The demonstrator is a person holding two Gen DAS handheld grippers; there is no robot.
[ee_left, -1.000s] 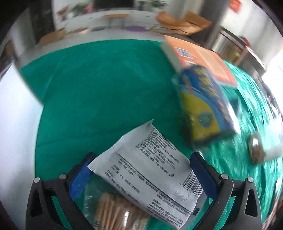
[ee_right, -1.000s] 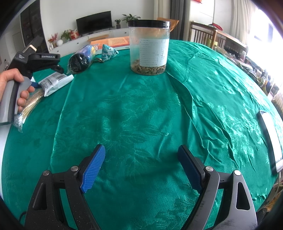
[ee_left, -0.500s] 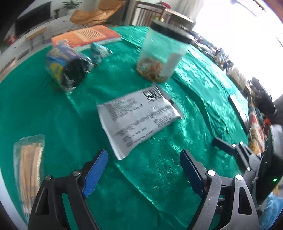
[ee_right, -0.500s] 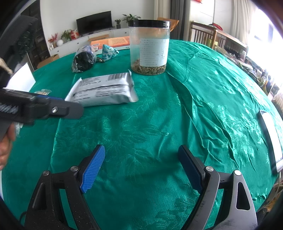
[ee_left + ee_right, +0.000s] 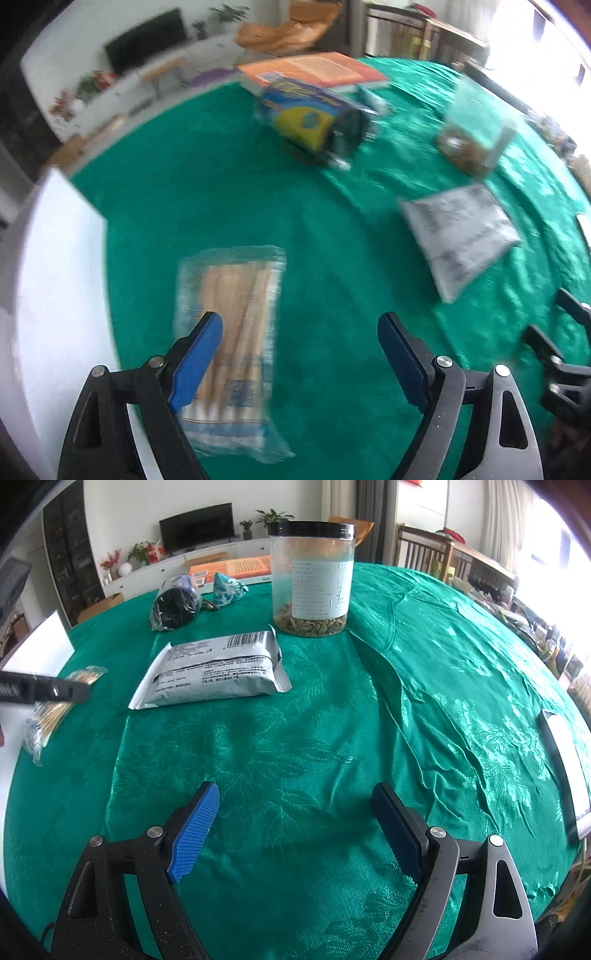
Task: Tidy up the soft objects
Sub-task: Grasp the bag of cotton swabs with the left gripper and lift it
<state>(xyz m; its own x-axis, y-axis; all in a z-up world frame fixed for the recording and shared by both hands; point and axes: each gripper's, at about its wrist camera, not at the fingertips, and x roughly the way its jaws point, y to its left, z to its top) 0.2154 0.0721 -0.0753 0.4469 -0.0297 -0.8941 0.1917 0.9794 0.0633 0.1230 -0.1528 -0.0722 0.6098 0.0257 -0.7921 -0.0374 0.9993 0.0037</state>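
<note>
Your left tongs (image 5: pixel 299 350), jaws opening and empty, hovered over the clear packet of tan sticks (image 5: pixel 231 328) near the green-clothed desk (image 5: pixel 332 720) edge. The grey foil pouch (image 5: pixel 214 670) lay mid-desk, seemingly placed; sticks and dark bundle (image 5: pixel 175 603) remained. The black-lidded plastic jar (image 5: pixel 312 579) crowded it. Your right tongs (image 5: pixel 295 827) gaped empty.

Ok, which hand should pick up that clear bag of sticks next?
Left, probably. The left gripper hangs right over the bag of sticks, its fingers opening and empty. The right gripper sits over bare tablecloth, farther off.
</note>
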